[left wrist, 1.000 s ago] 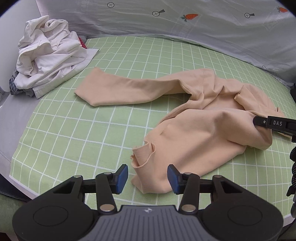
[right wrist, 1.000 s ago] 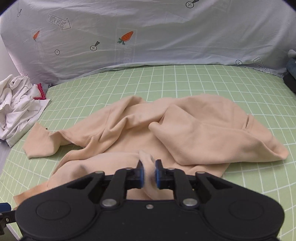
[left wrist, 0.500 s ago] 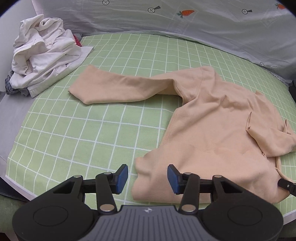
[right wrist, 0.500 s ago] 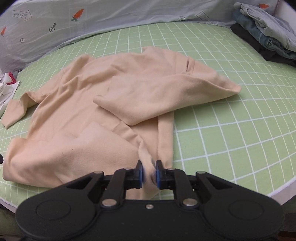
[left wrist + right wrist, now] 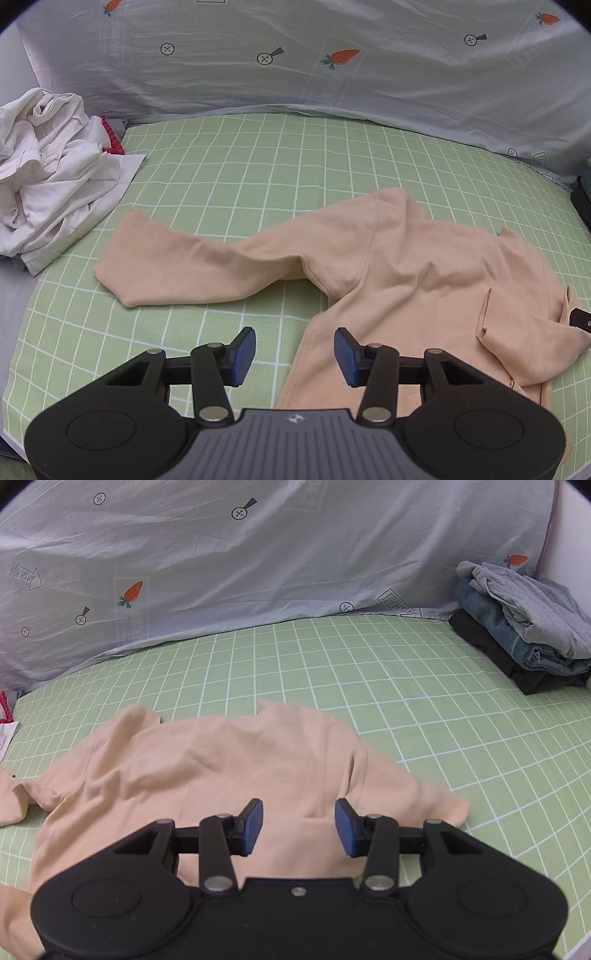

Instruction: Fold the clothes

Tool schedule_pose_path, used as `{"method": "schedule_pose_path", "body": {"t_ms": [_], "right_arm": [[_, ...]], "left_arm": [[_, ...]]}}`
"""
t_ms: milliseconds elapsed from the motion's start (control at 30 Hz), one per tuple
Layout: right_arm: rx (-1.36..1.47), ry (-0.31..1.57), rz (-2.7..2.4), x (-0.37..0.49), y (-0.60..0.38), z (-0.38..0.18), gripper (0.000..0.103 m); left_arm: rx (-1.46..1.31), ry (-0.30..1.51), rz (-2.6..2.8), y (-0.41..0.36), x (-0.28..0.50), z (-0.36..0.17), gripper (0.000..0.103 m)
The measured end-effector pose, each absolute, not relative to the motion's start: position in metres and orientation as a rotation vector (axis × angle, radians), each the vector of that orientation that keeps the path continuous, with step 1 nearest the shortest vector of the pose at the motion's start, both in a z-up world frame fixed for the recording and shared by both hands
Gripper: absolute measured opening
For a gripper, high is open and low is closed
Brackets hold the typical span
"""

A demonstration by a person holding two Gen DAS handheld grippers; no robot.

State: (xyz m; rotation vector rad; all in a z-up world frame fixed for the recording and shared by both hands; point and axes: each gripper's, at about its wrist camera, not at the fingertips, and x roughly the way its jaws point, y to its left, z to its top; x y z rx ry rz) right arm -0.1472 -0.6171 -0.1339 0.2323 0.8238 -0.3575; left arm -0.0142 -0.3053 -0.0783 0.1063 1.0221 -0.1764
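Both-wise, left gripper [image 5: 294,356] and right gripper [image 5: 299,827] gape empty above the peach shirt [image 5: 229,768].

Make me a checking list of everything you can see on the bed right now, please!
Surface: green mattress sheet with white grid lines.
Job's things: peach long-sleeved cotton top spread out, one sleeve stretched left.
Clutter: crumpled white clothes pile at left; folded stack of grey, denim and black clothes at right.
Grippers: left tool open, empty; right tool open above the top.
Cables: nothing seen.
Surroundings: pale grey carrot-print sheet behind.
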Motion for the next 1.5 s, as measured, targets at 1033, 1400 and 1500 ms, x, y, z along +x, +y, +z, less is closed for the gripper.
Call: {"method": "schedule_pose_path", "body": {"t_ms": [1033, 1400, 1500], "right_arm": [[0.162, 0.866, -0.127, -0.008, -0.710, -0.188, 0.005], [0.072, 0.640, -0.253, 0.081, -0.705, -0.149, 0.025], [0.089, 0.643, -0.244, 0.073, -0.691, -0.144, 0.038]], "left_arm": [[0.232, 1.042, -0.270, -0.419, 0.160, -0.167, 0.010], [0.044, 0.883, -0.130, -0.406, 0.215, -0.130, 0.024], [0.070, 0.924, -0.161, -0.400, 0.189, -0.132, 0.034]]}}
